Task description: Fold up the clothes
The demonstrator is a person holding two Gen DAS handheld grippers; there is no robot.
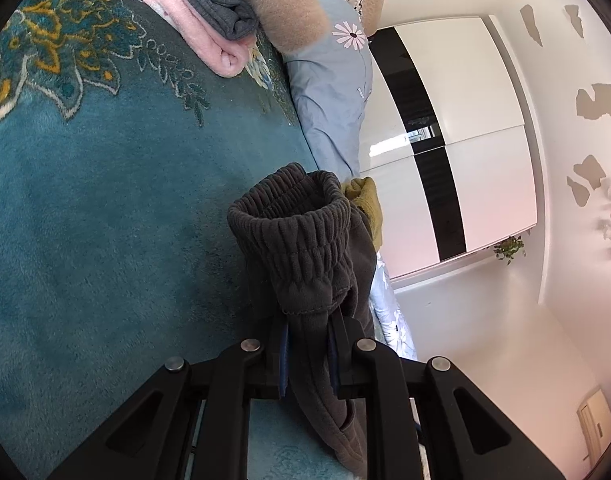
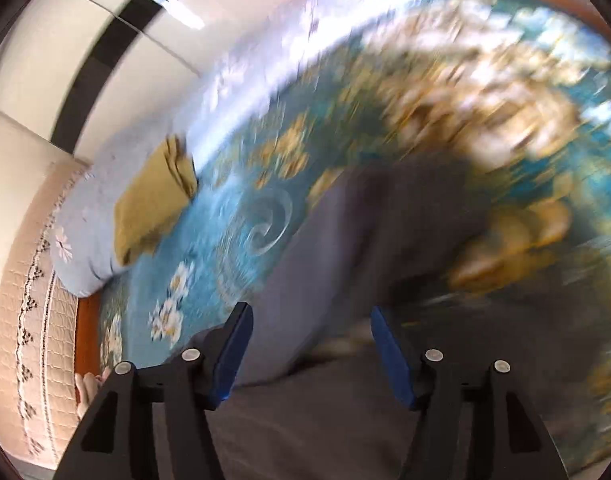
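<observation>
Left wrist view, left to right.

- Teal plush blanket (image 1: pixel 105 200), gold and white floral pattern toward its upper left; it covers the bed and fills the left half of the view.
- Pink fleece item (image 1: pixel 209 40), folded, at the blanket's far edge, with a grey folded garment (image 1: pixel 221 4) lying on top of it.
- Beige plush item (image 1: pixel 285 4) just beside the grey one, resting against a pale blue pillow (image 1: pixel 333 92) printed with a daisy.
- Dark grey fleece trousers (image 1: pixel 305 248): elastic waistband gathered and standing up in front of the claw, near the blanket's right edge; the rest hangs down past the fingers.
- Left gripper (image 1: pixel 308 344): clenched on the trousers' fabric, blue pads pressed against it from both sides.
- Olive-yellow garment (image 1: pixel 365 200) just behind the waistband, at the bed's edge.
- White wardrobe with a black stripe (image 1: pixel 445 140) beyond the bed; white wall with peeled patches at far right.

Right wrist view, left to right (heavily blurred to the right).

- Quilted cream headboard (image 2: pixel 29 300) at far left.
- Pale blue pillow (image 2: pixel 85 240) with the olive-yellow garment (image 2: pixel 153 204) folded, lying partly on it and partly on the teal blanket (image 2: pixel 233 200).
- Right gripper (image 2: pixel 309 344): released, fingers spread apart, nothing pressed between the blue pads.
- Dark grey trousers (image 2: pixel 365 240) spread on the blanket beneath and beyond the open fingers.
</observation>
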